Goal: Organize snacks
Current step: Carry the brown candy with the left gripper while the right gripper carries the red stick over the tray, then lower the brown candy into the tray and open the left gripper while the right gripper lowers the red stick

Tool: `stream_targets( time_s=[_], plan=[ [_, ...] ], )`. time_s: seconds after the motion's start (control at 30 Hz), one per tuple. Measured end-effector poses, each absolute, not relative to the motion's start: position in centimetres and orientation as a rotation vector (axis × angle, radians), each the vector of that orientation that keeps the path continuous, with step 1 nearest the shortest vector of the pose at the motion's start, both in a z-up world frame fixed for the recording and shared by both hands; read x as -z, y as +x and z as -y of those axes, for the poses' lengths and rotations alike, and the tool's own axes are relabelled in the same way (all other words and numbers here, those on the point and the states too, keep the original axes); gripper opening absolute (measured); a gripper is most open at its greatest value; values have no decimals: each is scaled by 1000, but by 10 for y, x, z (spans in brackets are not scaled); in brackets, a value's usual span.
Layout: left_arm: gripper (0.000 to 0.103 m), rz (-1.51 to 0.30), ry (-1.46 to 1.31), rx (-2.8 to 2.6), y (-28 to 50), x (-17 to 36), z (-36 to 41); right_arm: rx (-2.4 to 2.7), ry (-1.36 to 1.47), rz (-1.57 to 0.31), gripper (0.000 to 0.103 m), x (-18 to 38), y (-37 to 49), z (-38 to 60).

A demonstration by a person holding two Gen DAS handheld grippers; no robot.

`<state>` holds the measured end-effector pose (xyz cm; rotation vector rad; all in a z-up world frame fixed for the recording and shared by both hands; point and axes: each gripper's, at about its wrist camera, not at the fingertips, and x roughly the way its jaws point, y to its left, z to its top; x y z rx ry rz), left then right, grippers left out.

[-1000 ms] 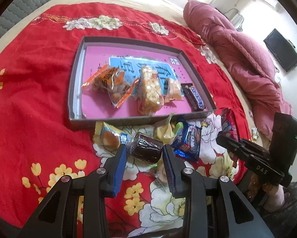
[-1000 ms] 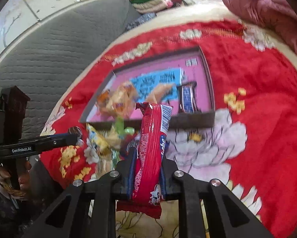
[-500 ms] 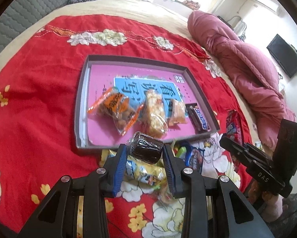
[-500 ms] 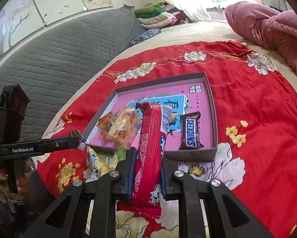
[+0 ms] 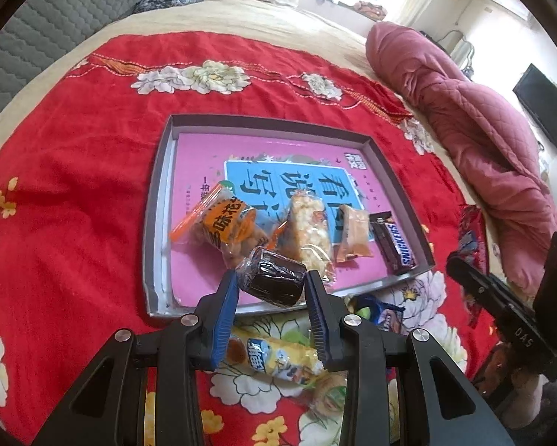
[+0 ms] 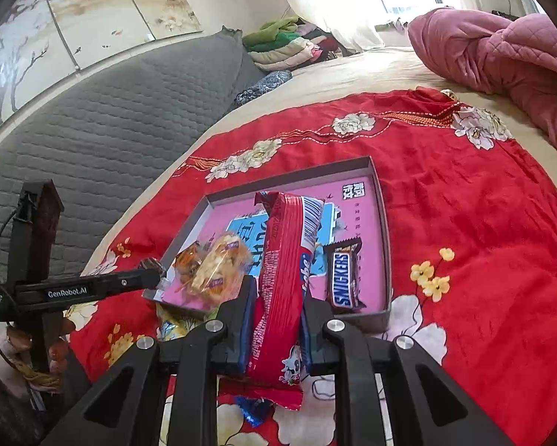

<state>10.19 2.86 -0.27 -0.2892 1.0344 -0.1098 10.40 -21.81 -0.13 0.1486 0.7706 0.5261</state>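
Our left gripper (image 5: 271, 290) is clenched on a small dark wrapped cake (image 5: 273, 274) just over the near edge of the grey tray (image 5: 155, 223); it looks soft and light, so we pinch its middle gently. Our right gripper (image 6: 276, 316) grips a long red packet (image 6: 284, 278) low down, near the tray's front wall; we judge it light, floppy and crinkly-slick

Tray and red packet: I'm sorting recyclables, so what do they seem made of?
Tray: probably cardboard, matte grey, with thin folded walls and a printed pink base. Red packet in the right gripper: likely glossy plastic film, judging by its crinkles and sheen.
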Motion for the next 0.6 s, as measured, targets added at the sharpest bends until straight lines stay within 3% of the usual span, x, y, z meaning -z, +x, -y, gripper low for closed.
stream_targets(
  time_s=[0.6],
  plan=[
    [38, -1056, -264, 77, 113, 16, -24, -509, 129, -748, 21, 4, 127, 214]
  ],
)
